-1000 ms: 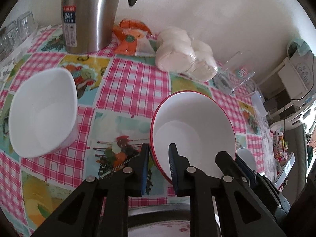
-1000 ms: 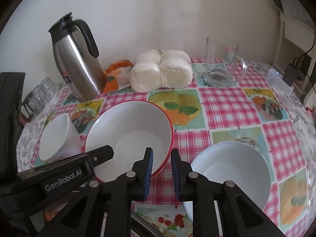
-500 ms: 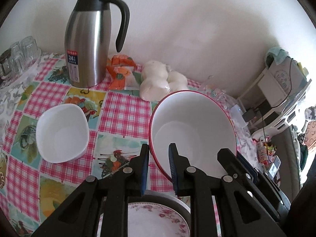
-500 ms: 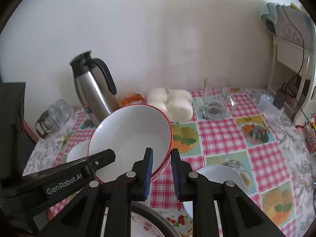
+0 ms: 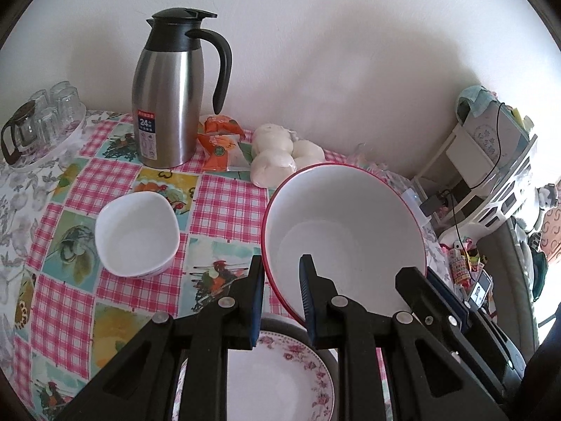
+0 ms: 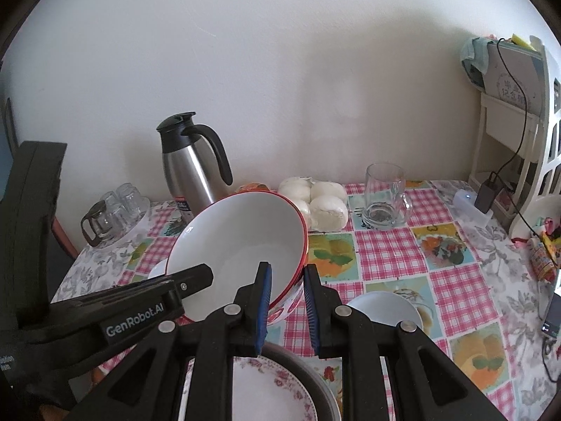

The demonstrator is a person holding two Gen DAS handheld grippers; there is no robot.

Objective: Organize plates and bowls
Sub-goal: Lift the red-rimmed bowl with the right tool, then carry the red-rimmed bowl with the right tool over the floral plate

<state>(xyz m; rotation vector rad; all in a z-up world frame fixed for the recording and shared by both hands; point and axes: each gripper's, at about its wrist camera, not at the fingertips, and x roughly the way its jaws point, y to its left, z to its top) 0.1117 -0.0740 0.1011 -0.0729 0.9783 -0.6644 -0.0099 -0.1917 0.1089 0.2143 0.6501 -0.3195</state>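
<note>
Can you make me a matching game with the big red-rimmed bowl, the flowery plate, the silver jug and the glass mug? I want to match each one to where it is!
Things:
1. red-rimmed bowl
2. flowery plate
3. silver jug
4. glass mug

Places:
A. standing by the wall, next to orange packets
B. held up, tilted, by both grippers
C. beside the white buns
D. lowest in the picture, under the grippers

Pairs: 1-B, 2-D, 3-A, 4-C

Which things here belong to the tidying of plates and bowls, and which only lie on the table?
Job: red-rimmed white bowl, held by both tools; small white bowl; floral-rimmed plate; plain white bowl.
Lying about: steel flask; white buns; glass mug; orange packet.
</note>
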